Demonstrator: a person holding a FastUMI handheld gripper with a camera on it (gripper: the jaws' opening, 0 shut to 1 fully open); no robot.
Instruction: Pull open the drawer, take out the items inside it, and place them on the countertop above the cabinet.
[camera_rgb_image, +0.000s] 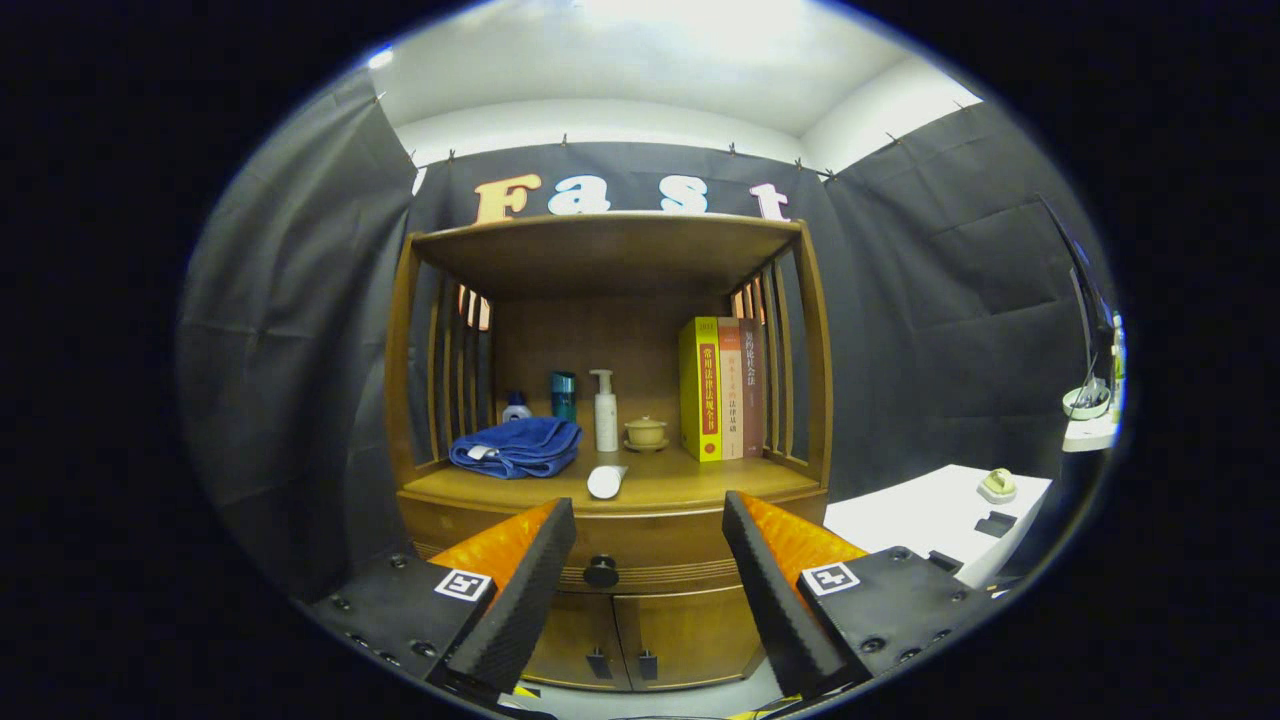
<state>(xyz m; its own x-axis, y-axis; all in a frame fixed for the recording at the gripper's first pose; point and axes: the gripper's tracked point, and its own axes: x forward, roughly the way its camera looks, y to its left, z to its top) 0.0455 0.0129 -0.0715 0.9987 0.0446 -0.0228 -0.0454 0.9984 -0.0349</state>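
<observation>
I'm holding my gripper (648, 525) wide open, nothing btwn the fingers. The drawer (640, 552) is sitting shut under the countertop (690, 480), its dark round knob (601, 571) lying beyond the fingertips, in the gap but nearer my left finger (528, 570). The drawer front is running sideways, so I'm judging the pull as straight back toward me. Contents are hidden; the white tube (606, 481) etc. are already lying on top.
</observation>
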